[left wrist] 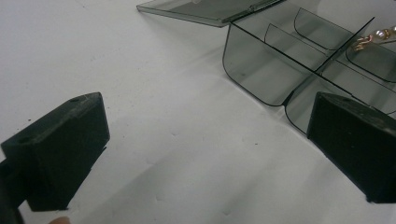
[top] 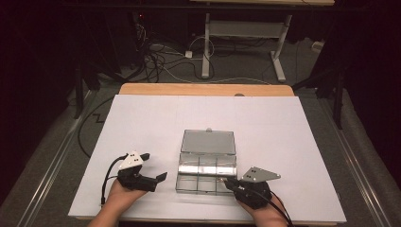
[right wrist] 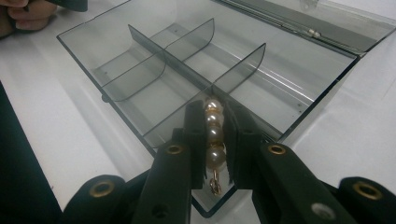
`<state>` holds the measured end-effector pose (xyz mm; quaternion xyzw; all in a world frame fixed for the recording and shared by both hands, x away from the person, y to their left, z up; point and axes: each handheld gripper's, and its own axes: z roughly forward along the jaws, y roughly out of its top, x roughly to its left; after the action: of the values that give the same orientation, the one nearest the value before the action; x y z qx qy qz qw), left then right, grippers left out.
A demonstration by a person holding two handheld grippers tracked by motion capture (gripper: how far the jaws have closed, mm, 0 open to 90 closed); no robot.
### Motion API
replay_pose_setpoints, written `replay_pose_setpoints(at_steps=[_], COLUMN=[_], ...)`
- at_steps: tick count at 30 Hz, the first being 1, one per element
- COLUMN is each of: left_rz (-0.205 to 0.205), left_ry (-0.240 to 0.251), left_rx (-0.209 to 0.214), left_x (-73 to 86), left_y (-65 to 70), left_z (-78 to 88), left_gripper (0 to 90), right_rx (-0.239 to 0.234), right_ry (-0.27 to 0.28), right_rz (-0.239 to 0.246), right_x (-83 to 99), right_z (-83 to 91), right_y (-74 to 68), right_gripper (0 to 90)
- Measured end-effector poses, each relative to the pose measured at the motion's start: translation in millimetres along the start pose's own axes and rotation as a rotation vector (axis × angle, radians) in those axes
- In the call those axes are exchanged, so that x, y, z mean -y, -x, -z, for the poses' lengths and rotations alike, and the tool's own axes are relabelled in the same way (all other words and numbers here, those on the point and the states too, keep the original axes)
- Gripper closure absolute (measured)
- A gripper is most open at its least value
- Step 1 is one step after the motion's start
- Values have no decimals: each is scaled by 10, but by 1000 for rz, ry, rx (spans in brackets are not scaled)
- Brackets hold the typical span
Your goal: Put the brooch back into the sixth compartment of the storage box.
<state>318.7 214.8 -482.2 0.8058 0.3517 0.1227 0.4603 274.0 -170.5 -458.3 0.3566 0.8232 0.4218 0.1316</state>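
Item: pearl strand [right wrist: 214,133] | location: pinched in right gripper [right wrist: 215,140] over open divided box [top: 206,166] (near-right compartment) | left gripper [left wrist: 205,149]: jaws apart, empty | step: placing; next likely lower, release.

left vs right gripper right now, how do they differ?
The left gripper has its jaws wide apart with nothing between them; the right gripper is shut on a string of pearls. The left gripper sits beside the clear compartment box, over bare white table; the right gripper reaches over the box's near right corner. Both are black, hand-held and trail a cable.
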Motion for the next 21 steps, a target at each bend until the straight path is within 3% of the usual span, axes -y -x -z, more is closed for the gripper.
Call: replay_pose_setpoints(at_steps=[11, 21], left_rz=[-1, -2], left_ry=[-1, -1], left_rx=[2, 4], left_x=[-1, -1], left_y=[-1, -1], left_z=[-1, 0], left_gripper=[0, 0], right_rx=[-17, -35], right_ry=[2, 76], right_rz=[11, -14], right_x=[2, -50], right_z=[0, 139], right_y=[-3, 40], right_gripper=[792, 735])
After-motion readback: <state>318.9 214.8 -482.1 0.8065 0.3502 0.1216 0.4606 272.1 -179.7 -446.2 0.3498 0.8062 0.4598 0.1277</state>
